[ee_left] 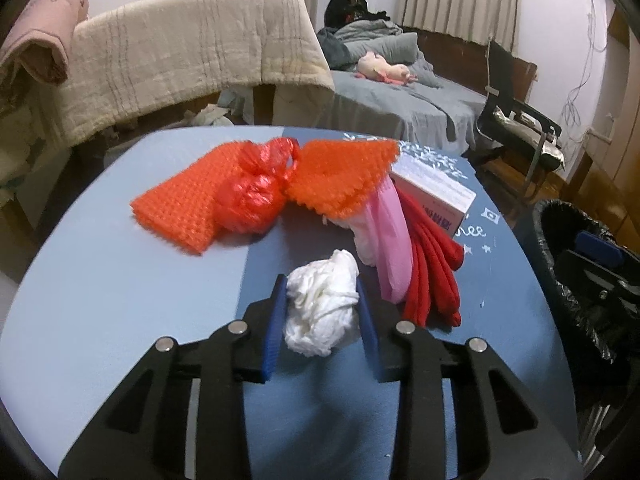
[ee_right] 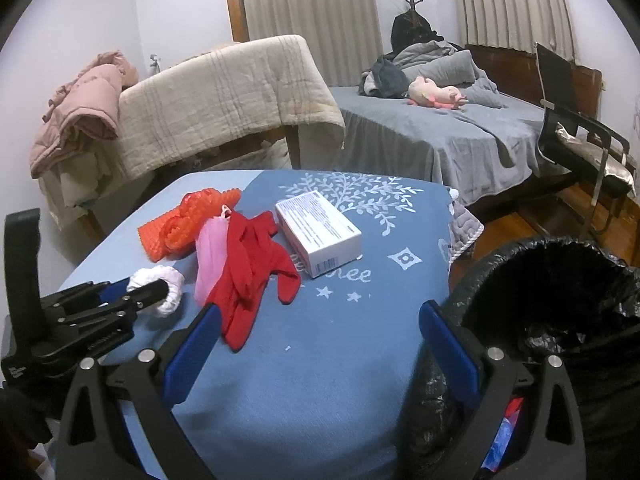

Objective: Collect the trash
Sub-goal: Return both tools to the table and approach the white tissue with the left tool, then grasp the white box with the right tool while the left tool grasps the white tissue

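Note:
A crumpled white tissue wad (ee_left: pixel 322 304) lies on the blue table (ee_left: pixel 100 280) between the blue pads of my left gripper (ee_left: pixel 320 282), which press on both of its sides. The right wrist view shows the same wad (ee_right: pixel 170 300) at the left gripper's tips (ee_right: pixel 152 288). My right gripper (ee_right: pixel 320 312) hangs open and empty over the table's near edge, beside a bin lined with a black bag (ee_right: pixel 540 252). Further back lie orange foam netting (ee_left: pixel 180 208), a knotted red plastic bag (ee_left: pixel 256 196), a pink glove (ee_left: pixel 394 240), red gloves (ee_left: pixel 432 268) and a white box (ee_left: pixel 436 188).
The bin (ee_left: pixel 560 240) stands off the table's right edge. Behind the table is a sofa under a beige blanket (ee_right: pixel 224 92), a bed with grey covers (ee_right: pixel 440 128), and a black chair (ee_right: pixel 576 136) at the far right.

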